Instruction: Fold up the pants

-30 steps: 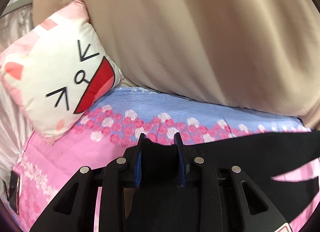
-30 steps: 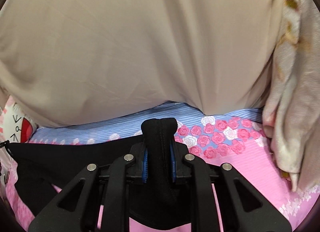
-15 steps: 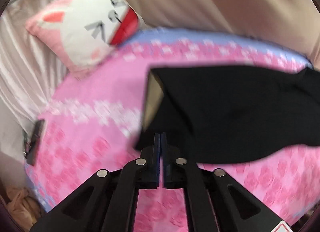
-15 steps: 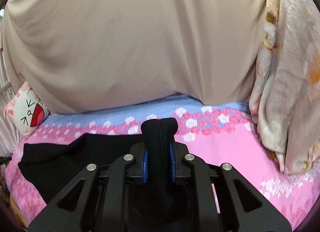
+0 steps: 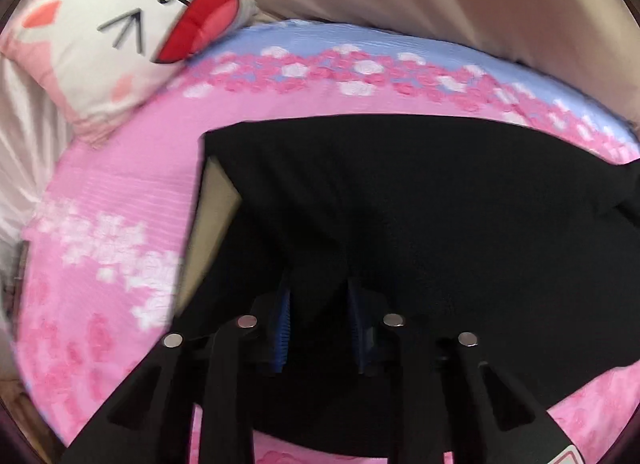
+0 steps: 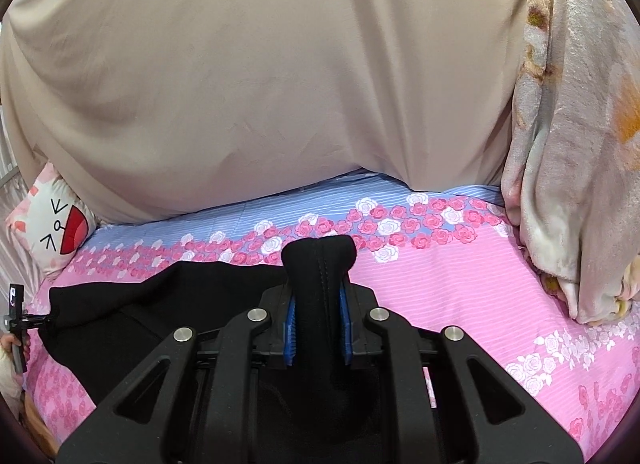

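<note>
The right gripper (image 6: 317,304) points forward, low and level, and its jaws squeeze a bunched fold of black pants (image 6: 318,264). The left gripper (image 5: 318,304) tips downward with its jaws apart, black cloth lying between them, though blur hides any grip.

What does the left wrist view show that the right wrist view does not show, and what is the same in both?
Only the left wrist view shows the tan inner lining at the open end of the black pants, and the left gripper, which looks open with cloth between its fingers.

Only the right wrist view shows the plush floral blanket hanging at the right, and the right gripper, shut on a bunched piece of the pants.

Both show the pants, the pink flowered sheet, the cat-face pillow and the beige cloth behind.
</note>
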